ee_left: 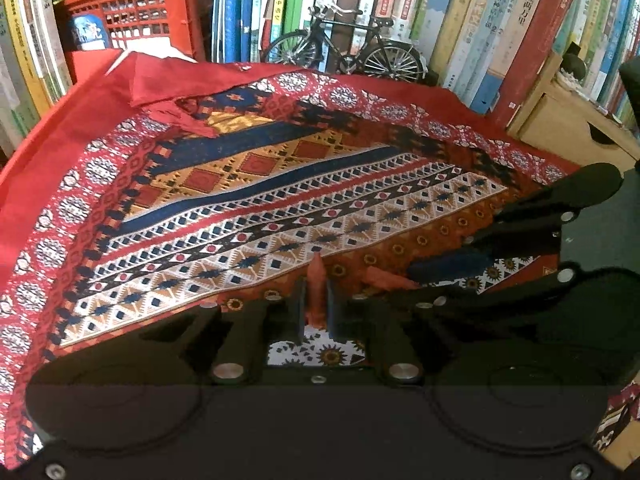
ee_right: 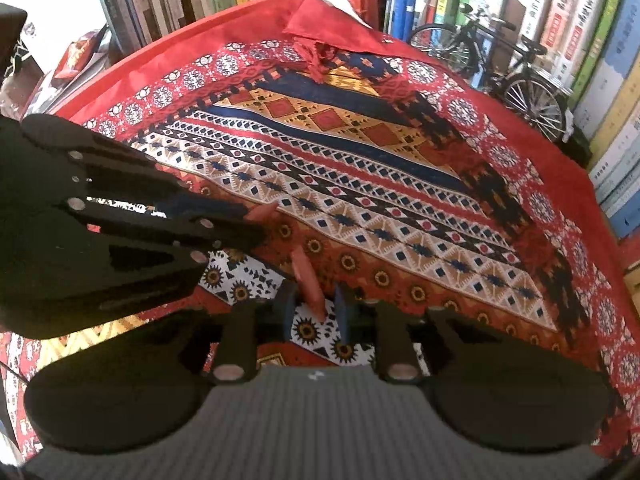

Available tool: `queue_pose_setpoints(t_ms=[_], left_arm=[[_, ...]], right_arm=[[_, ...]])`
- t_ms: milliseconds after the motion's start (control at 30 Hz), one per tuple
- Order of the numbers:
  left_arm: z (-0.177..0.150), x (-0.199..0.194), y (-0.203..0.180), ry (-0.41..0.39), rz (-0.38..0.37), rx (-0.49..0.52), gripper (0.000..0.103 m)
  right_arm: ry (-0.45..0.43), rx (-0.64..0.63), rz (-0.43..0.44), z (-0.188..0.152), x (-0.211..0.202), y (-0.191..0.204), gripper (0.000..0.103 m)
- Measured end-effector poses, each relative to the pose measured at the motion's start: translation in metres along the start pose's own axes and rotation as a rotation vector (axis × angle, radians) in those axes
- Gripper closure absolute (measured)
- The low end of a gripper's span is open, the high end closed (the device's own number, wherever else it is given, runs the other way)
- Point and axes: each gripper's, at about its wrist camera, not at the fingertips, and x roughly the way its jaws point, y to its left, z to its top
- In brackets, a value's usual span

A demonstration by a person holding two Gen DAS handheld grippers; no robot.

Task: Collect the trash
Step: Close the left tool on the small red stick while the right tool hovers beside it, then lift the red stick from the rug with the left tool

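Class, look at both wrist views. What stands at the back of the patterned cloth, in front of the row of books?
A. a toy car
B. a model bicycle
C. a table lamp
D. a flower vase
B: a small black model bicycle stands upright before the books, behind the patterned cloth.

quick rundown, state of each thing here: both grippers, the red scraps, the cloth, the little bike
left gripper: shut on a red scrap
left red scrap: upright between the pads
right gripper: jaws close either side of a second scrap; grip unclear
right red scrap: tilted, between the fingers
patterned cloth: spread flat, far corner folded over
toy bicycle: upright against the books
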Motion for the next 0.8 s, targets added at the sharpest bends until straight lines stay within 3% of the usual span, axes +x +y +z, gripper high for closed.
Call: queue_pose_setpoints(t_ms=[67, 367, 800], left_arm=[[0.000, -0.004, 0.001, -0.005, 0.001, -0.005, 0.094], [0.000, -0.031, 0.002, -0.018, 0.028, -0.041, 0.094], [-0.002, -0.104, -0.007, -0.059, 0.030, -0.055, 0.094]], right_arm=[[0.001, -0.011, 0.005, 0.001, -0.001, 0.002, 0.091], [-0.013, -0.012, -0.027, 0.005, -0.025, 0.016, 0.091], [-0.072, 0.044, -0.086, 0.010, -0.099, 0.043, 0.091]])
